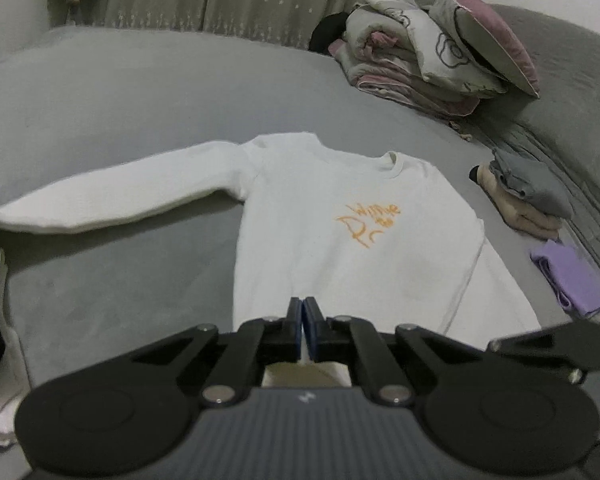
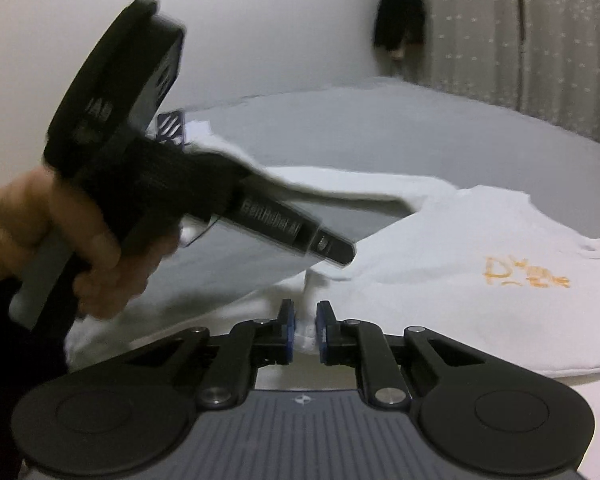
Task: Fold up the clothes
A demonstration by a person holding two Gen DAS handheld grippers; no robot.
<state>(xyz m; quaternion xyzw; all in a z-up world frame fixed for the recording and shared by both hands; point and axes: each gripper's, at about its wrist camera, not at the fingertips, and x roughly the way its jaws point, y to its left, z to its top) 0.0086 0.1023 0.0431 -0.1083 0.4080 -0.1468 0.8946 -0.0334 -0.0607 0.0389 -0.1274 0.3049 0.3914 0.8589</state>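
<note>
A white long-sleeved sweatshirt (image 1: 324, 240) with orange lettering lies flat on the grey bed (image 1: 120, 120), one sleeve stretched out to the left. My left gripper (image 1: 303, 320) sits at its bottom hem with the jaws shut; a thin white sliver of fabric shows between the blue pads. In the right wrist view a hand (image 2: 72, 248) holds that left gripper, and its tip (image 2: 336, 252) rests at the shirt's edge. My right gripper (image 2: 305, 332) is at the hem a little further along, its pads pinched on a small bunch of white fabric.
A pile of quilts and a pink pillow (image 1: 428, 52) stands at the back right. Folded grey and beige clothes (image 1: 528, 196) and a folded purple piece (image 1: 568, 276) lie along the right side. Another white cloth (image 1: 0, 360) lies at the left edge.
</note>
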